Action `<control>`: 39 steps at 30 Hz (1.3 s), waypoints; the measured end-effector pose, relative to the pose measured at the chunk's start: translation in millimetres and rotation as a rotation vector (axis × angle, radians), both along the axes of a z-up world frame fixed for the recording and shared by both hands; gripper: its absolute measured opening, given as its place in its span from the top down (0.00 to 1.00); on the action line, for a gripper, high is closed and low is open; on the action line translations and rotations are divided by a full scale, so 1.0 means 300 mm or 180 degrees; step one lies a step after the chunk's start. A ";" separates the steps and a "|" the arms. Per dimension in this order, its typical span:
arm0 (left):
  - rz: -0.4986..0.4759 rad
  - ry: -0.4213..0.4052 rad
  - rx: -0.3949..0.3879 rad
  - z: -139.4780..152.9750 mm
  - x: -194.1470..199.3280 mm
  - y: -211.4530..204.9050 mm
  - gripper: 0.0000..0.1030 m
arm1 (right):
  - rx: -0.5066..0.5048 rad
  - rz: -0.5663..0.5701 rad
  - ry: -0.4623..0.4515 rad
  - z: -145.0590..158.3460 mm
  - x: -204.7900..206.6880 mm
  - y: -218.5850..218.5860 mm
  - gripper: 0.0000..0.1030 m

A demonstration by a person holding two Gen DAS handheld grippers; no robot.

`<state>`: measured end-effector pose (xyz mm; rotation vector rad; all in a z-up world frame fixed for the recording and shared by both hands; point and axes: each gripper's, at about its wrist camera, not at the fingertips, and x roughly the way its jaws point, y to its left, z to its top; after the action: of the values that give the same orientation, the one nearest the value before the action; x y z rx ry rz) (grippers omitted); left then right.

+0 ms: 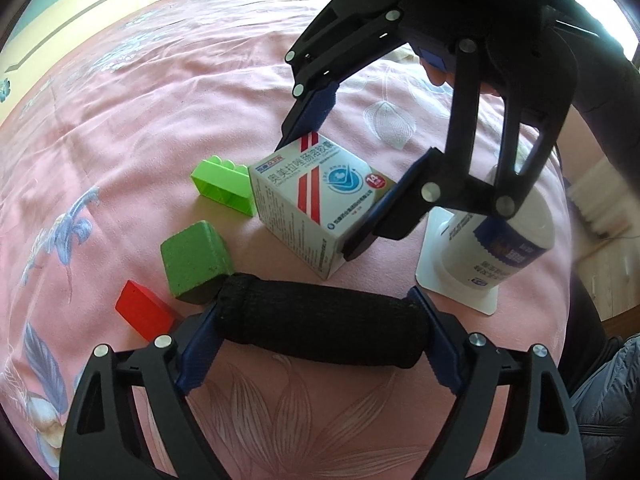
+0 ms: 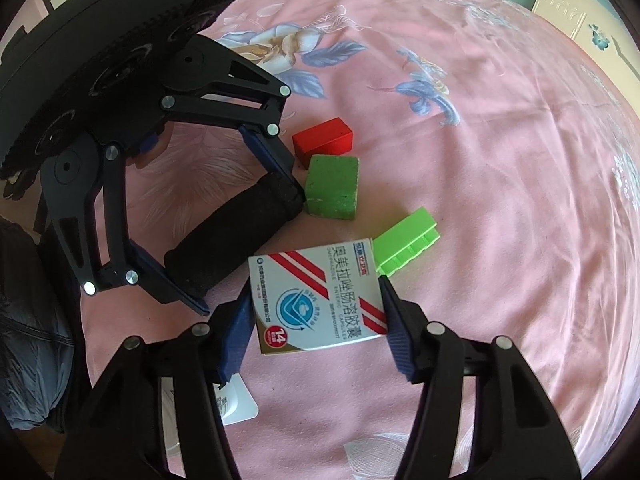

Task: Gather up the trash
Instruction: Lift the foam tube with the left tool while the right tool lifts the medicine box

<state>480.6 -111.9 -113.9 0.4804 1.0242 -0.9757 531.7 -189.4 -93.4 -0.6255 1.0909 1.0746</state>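
A white medicine box (image 2: 316, 296) with red stripes and a blue logo lies on the pink bed sheet (image 2: 480, 160). My right gripper (image 2: 316, 292) is shut on it, both blue pads pressing its sides. In the left wrist view the right gripper (image 1: 316, 200) comes down from above and clasps the box (image 1: 316, 200) at two opposite corners. A black fabric roll (image 1: 320, 328) lies crosswise just in front of my left gripper (image 1: 316, 304). Its pads touch both ends of the roll, so it is shut on it. In the right wrist view the left gripper (image 2: 252, 254) spans the roll (image 2: 236, 236).
Close around lie a dark green block (image 1: 196, 264), a red block (image 1: 144, 312) and a light green toy brick (image 1: 224, 184). A white bottle (image 1: 508, 240) rests on a white card (image 1: 452, 284) to the right, near the bed's edge. A person's grey clothing (image 1: 608, 400) shows at the lower right.
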 end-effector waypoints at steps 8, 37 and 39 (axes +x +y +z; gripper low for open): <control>0.0157 0.0000 -0.0039 0.062 -0.009 0.025 0.14 | 0.0005 -0.0040 -0.0065 0.040 -0.002 -0.005 0.43; 0.0592 -0.0425 0.0025 0.319 -0.282 0.213 0.14 | 0.0028 -0.0309 -0.0709 0.414 -0.449 -0.149 0.43; 0.0601 -0.0465 0.0031 0.334 -0.315 0.221 0.14 | 0.0045 -0.0324 -0.0730 0.432 -0.494 -0.158 0.43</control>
<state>386.0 -45.5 -13.6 0.4476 0.9249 -0.7568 383.4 -236.8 36.1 -0.6577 0.9054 0.8984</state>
